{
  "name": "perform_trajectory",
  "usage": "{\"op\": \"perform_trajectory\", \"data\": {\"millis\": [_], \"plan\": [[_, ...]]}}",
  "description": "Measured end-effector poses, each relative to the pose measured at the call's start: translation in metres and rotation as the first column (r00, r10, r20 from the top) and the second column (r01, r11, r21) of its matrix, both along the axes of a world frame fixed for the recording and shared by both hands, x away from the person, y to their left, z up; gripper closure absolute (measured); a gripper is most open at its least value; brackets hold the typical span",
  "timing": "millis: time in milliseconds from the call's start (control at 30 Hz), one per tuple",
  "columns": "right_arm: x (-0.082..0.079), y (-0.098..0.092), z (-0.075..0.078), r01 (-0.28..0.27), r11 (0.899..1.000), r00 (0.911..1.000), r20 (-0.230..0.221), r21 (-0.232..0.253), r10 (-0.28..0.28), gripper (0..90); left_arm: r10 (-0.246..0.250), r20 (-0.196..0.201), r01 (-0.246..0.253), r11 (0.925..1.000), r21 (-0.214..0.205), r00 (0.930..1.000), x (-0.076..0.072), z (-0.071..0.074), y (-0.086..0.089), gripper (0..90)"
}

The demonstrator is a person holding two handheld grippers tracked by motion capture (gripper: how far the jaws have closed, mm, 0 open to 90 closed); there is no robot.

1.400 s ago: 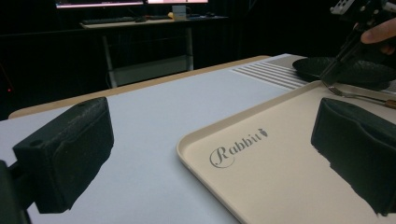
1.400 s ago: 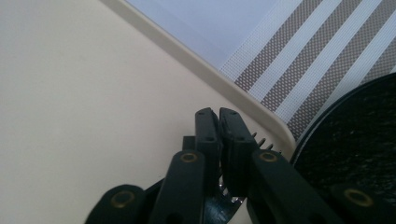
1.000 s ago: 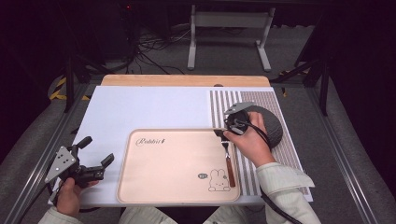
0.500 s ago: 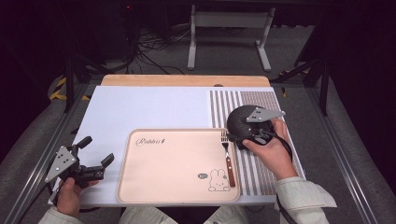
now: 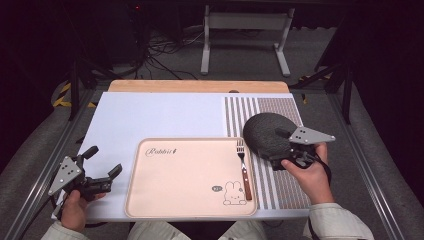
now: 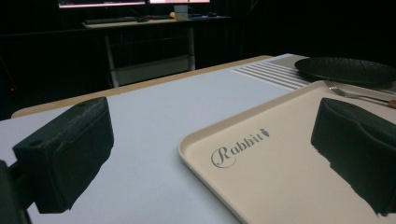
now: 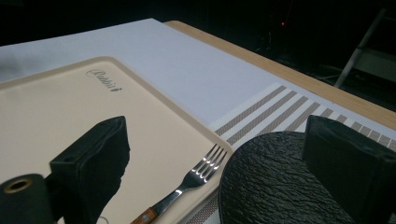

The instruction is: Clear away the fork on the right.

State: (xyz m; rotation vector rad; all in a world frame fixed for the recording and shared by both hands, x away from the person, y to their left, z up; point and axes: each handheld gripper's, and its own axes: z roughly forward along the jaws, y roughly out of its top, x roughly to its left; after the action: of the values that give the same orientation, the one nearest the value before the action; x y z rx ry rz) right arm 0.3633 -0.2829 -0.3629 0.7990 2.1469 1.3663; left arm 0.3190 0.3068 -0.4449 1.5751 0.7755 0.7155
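Wood table (image 5: 200, 86) under a white sheet (image 5: 150, 117). On sheet: beige tray (image 5: 185, 175) near front edge, striped mat (image 5: 285, 107) along the right.

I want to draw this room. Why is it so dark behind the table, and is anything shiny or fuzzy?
High view: light falls on the table, the room behind stays black. Right gripper view: the fork tines glint, the near jaws look soft. Left gripper view: the tray is sharp, the far desk dim.
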Motion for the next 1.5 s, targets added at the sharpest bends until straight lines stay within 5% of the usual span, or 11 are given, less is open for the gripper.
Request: {"op": "perform_trajectory", "data": {"millis": [633,1033,1500], "plan": [[-0.019,-0.047,-0.039,0.019,0.995,0.9916,0.126,0.095,-0.031,5.4,-0.003,0.009,0.003,1.0000,-0.004,1.0000,-0.001,0.001,0.001,0.0],[-0.024,-0.061,-0.062,0.050,0.994,0.9909,0.120,0.093,-0.061,5.2,-0.008,0.012,0.008,1.0000,-0.006,0.9999,-0.001,0.000,0.000,0.0],[-0.023,-0.062,-0.085,0.073,0.995,0.9948,0.065,0.075,-0.078,5.0,-0.017,0.012,0.017,0.9998,-0.011,0.9998,-0.001,0.000,0.001,0.0]]}}
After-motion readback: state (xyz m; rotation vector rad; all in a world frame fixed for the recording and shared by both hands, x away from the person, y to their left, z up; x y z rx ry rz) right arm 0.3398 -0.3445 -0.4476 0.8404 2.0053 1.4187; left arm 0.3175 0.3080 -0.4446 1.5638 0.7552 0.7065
